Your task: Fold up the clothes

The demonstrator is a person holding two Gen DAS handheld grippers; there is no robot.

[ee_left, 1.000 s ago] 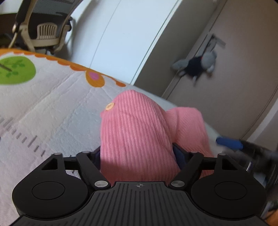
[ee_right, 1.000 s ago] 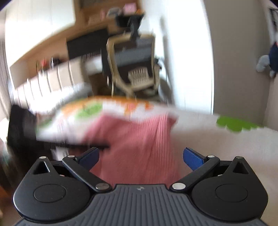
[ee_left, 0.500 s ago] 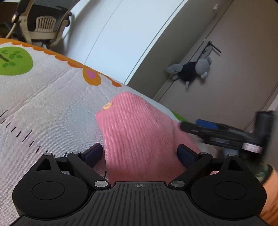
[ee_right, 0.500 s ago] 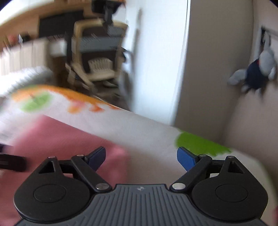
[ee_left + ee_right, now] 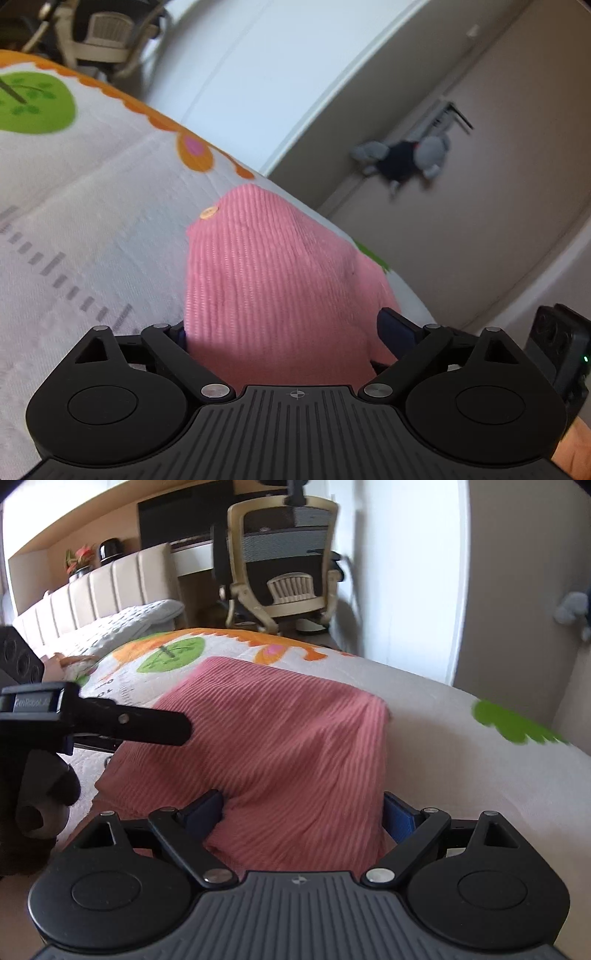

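Note:
A pink ribbed garment (image 5: 273, 280) lies folded on the white printed quilt (image 5: 92, 229), with a small orange button (image 5: 208, 212) at its far corner. My left gripper (image 5: 286, 334) is open, its blue pads wide apart on either side of the garment's near end. From the right wrist, the same garment (image 5: 280, 738) is a folded rectangle. My right gripper (image 5: 304, 810) is open too and straddles its near edge. The left gripper (image 5: 173, 727) reaches in from the left over the garment's left side. The right gripper's body (image 5: 557, 350) shows at the frame's right edge.
The quilt (image 5: 461, 760) carries orange and green prints and ends at a bed edge on the far side. An office chair (image 5: 284, 565) and desk stand beyond it. A padded headboard (image 5: 92, 594) and pillow (image 5: 136, 620) are at far left. A stuffed toy (image 5: 402, 162) hangs on the door.
The left gripper's fingers have spread wider around the garment, which has settled lower on the quilt. The right gripper swung right, then back over the garment's near edge.

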